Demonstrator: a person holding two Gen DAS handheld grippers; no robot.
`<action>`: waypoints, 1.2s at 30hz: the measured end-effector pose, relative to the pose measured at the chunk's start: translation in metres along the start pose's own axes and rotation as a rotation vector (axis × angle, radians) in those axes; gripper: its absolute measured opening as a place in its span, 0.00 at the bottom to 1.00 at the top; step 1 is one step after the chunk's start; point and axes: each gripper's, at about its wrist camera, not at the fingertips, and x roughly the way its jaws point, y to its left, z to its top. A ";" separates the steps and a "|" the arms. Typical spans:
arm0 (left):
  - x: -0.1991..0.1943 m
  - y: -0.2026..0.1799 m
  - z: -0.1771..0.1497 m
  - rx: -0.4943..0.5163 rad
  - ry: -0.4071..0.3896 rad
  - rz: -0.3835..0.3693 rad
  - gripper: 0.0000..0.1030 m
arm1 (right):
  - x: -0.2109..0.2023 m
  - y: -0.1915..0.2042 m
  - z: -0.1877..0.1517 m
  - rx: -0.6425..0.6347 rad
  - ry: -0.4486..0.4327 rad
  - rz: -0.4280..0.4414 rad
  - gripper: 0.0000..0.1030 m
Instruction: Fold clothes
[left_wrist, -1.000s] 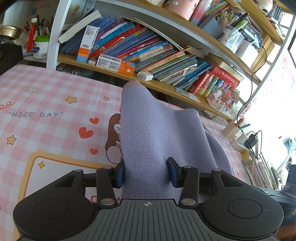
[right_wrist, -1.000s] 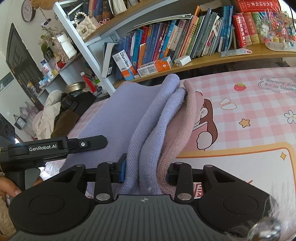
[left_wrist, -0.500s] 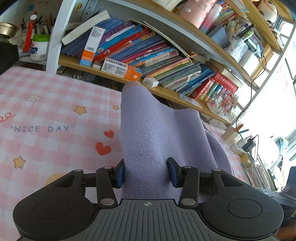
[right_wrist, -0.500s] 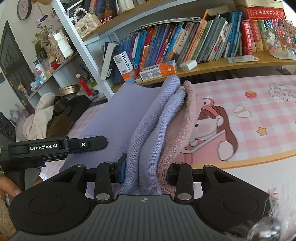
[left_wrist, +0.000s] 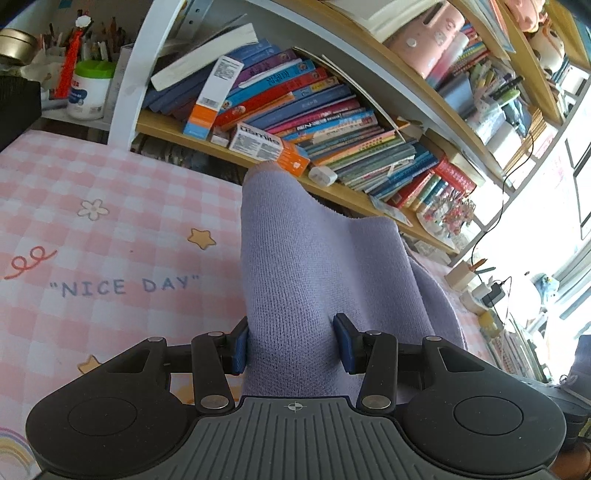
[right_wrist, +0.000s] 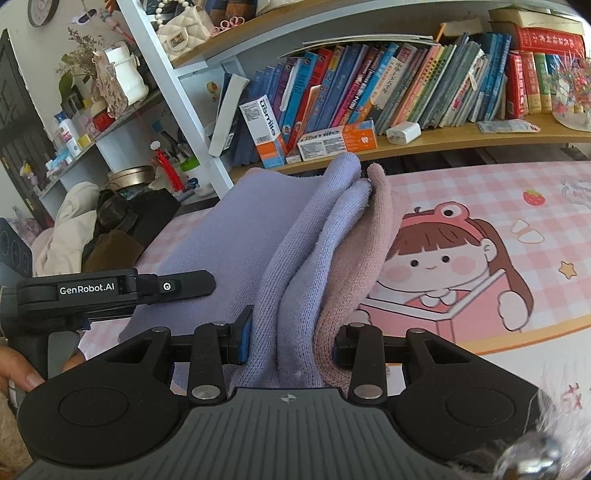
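A lavender knit garment (left_wrist: 317, 273) with a dusty-pink part (right_wrist: 354, 266) is held up above the pink checked table cover (left_wrist: 110, 229). My left gripper (left_wrist: 293, 343) is shut on one bunched edge of the lavender knit. My right gripper (right_wrist: 291, 341) is shut on several gathered layers, lavender (right_wrist: 295, 280) on the left and pink on the right. The cloth spans between both grippers. The left gripper's black body (right_wrist: 110, 290) shows at the left of the right wrist view.
A bookshelf (left_wrist: 332, 122) packed with books and boxes runs along the far side of the table. A pile of clothes and bags (right_wrist: 92, 229) sits at the left. Cups, cables and stationery (left_wrist: 487, 291) crowd the right end. The cover shows a cartoon girl (right_wrist: 443, 266).
Both grippers have moved toward the bookshelf with the garment still held; the table print slid nearer in both views. The grips have not changed.
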 end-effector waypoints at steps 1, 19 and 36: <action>0.000 0.004 0.003 0.000 -0.004 -0.003 0.43 | 0.003 0.003 0.000 -0.003 -0.002 -0.002 0.33; 0.021 0.074 0.075 0.010 -0.102 0.014 0.43 | 0.098 0.043 0.069 -0.206 -0.040 0.032 0.33; 0.069 0.139 0.090 -0.018 -0.114 0.119 0.43 | 0.207 0.040 0.081 -0.317 0.021 0.079 0.37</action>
